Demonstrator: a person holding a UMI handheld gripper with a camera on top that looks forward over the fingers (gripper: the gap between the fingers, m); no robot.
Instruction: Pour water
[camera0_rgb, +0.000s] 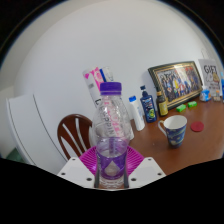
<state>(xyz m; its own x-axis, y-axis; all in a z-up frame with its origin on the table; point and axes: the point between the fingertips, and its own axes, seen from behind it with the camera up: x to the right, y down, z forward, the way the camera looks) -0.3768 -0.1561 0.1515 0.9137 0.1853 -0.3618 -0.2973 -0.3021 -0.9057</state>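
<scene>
Bottle and clear cup held up close in front of the gripper.

The gripper has its pink pads on each side of a clear cup, and it seems to hold the cup, though the squeeze is hard to see. A water bottle with a purple cap stands right behind the cup and blocks much of the view. Beyond, on the brown worktop, sit a white mug, small bottles and a picture frame. A wooden chair stands off to the left.
</scene>
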